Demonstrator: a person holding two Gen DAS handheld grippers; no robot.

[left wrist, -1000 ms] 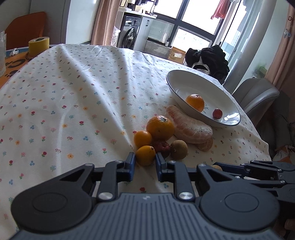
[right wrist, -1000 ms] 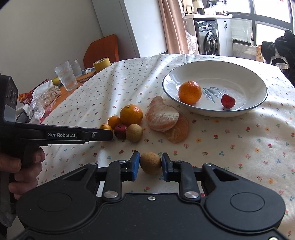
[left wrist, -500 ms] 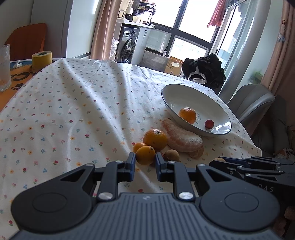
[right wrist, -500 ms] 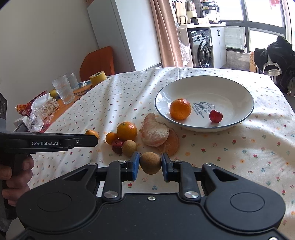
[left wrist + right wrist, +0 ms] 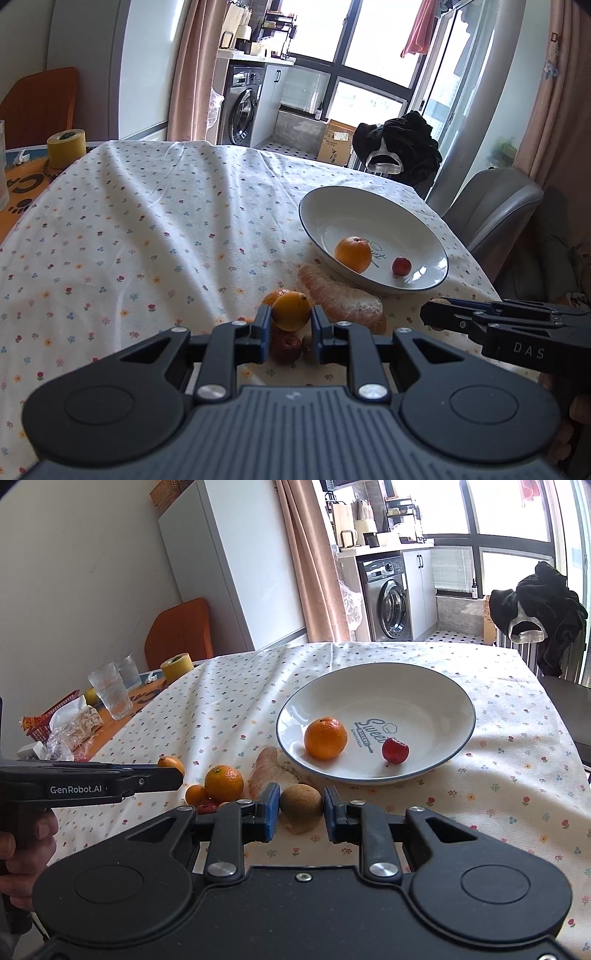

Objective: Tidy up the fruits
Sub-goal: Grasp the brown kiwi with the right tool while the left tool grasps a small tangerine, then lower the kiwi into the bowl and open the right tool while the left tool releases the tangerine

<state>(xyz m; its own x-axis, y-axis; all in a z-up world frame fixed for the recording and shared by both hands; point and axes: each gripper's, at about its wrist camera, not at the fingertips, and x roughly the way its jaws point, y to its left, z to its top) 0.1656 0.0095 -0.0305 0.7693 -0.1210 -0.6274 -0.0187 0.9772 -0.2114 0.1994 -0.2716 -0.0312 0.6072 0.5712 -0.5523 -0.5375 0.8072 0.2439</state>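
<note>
- This is a home, a dining corner beside a laundry and kitchen nook.
- A table wears a flowered tablecloth [image 5: 155, 221], with a white plate [image 5: 424, 686] of fruit on it.
- A front-loading washing machine [image 5: 388, 605] sits under a counter crowded with kitchenware.
- A tall white fridge [image 5: 236, 568] stands against the wall, next to pink curtains [image 5: 314, 561].
- Dark clothing [image 5: 535, 609] hangs over a chair back before large windows.
- Drinking glasses [image 5: 110, 690], snack wrappers and a yellow tape roll [image 5: 66, 147] clutter the far end of the table.
</note>
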